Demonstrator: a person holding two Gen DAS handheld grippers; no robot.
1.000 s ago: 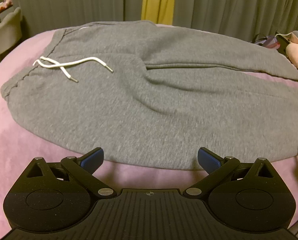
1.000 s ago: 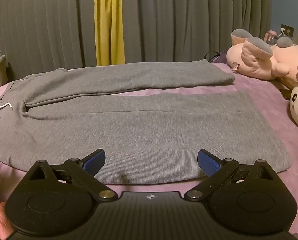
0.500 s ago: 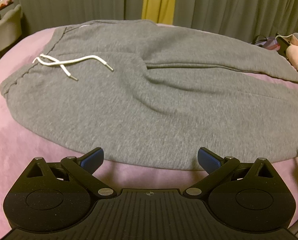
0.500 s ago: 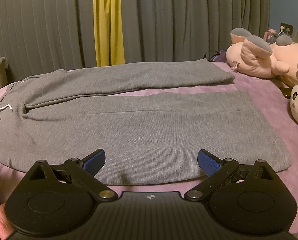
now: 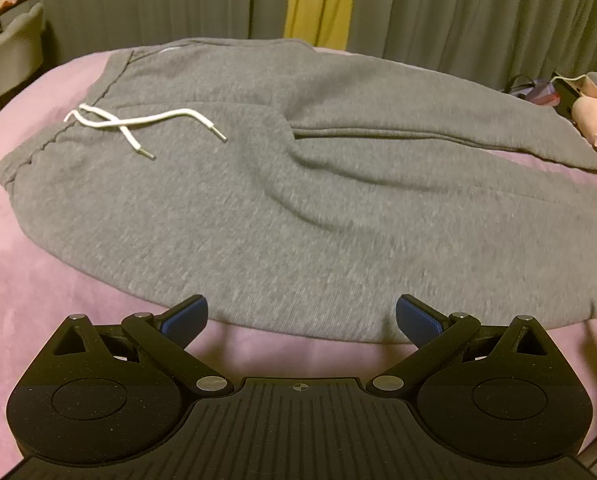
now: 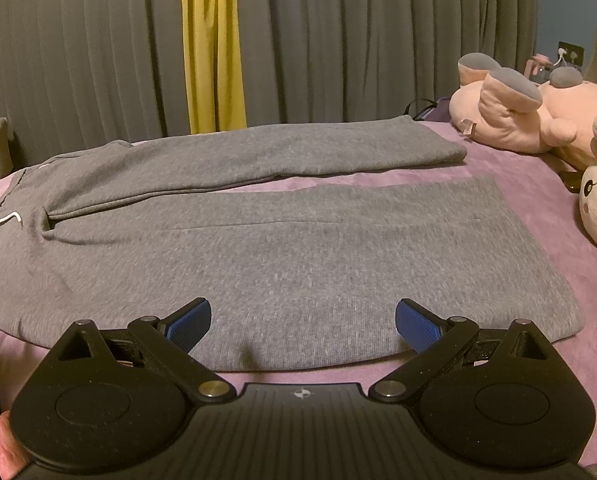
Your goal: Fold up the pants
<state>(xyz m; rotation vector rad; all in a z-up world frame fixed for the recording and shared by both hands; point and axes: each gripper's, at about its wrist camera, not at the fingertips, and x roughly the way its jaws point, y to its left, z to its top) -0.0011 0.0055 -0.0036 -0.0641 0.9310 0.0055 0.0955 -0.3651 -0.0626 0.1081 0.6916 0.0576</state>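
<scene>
**Pants flat, tongs wide**

Gray pants lie spread across my pink bed, drawstring at upper left. My left gripper and right gripper gape wide at the near hem, holding nothing. Plush toys sit upper right.

Both wrist views low, near, sharing pants
</scene>
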